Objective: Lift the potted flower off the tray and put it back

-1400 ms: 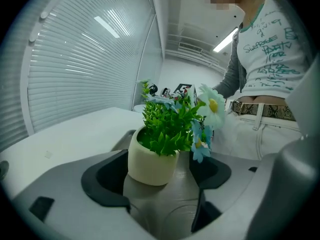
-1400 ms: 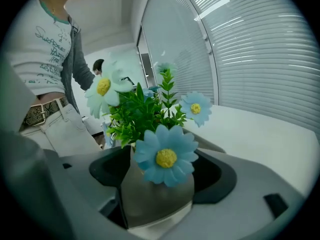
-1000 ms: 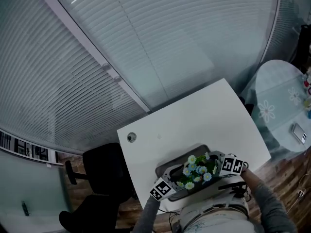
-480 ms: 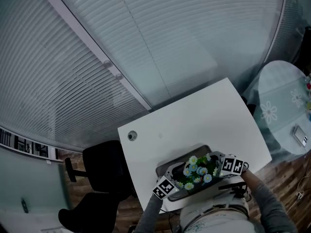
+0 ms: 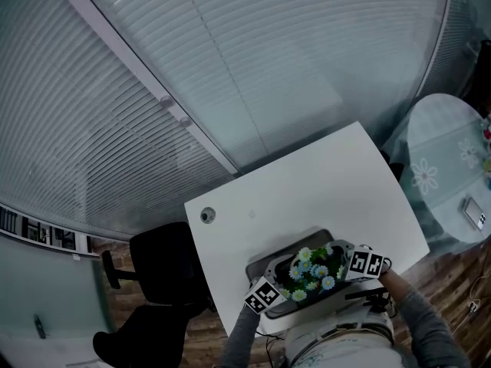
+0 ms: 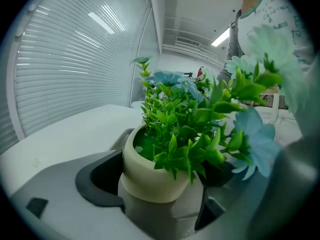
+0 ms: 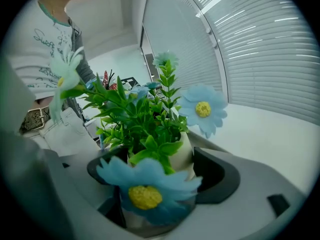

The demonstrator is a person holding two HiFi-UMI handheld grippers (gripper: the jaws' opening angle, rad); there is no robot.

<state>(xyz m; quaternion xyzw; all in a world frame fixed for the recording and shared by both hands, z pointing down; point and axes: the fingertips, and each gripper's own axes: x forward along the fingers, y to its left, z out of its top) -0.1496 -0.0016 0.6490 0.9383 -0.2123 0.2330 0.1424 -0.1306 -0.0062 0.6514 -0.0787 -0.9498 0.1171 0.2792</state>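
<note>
The left tool (image 6: 159, 199) is standing wide, its jaws having just been opening, with the pot between them but not squeezed. The potted flower (image 5: 311, 269), green leaves and pale blue daisies in a cream pot, is sitting upright in the grey tray (image 5: 265, 267) on the white worktop (image 5: 307, 182). The right tool (image 7: 152, 194) is likewise gaping around it, jaws just opening. The flower is probably being released after its return.

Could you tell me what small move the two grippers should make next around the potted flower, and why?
Probably draw the left gripper and right gripper straight back. The potted flower stands upright in the tray, between both grippers' jaws, which have just been opening, so it looks released.
</note>
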